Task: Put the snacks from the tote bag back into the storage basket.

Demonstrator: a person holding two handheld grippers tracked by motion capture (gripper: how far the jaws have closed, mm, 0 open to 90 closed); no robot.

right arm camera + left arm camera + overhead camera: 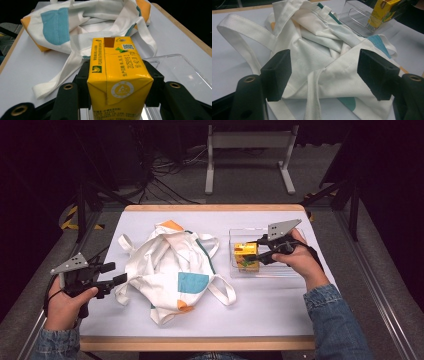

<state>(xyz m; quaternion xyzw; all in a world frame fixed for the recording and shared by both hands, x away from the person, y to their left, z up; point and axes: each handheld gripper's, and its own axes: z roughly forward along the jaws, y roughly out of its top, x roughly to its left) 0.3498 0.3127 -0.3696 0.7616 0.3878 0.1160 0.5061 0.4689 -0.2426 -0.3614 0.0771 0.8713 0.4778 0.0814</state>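
Right gripper view: glossy yellow carton [117, 80] clamped between right gripper [117, 85] fingers. Left gripper view: left gripper [324, 72] fingers spread around crumpled white cloth bag [322, 60].

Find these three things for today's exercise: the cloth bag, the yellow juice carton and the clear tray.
cloth bag [170, 270], high view, middle of its white body.
juice carton [117, 72], right gripper view, its top face.
clear tray [270, 271], high view, its near rim.

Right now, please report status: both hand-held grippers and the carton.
Left hand-held gripper open at tote bag. Right hand-held gripper shut on yellow carton, over clear tray. Nothing blocking.
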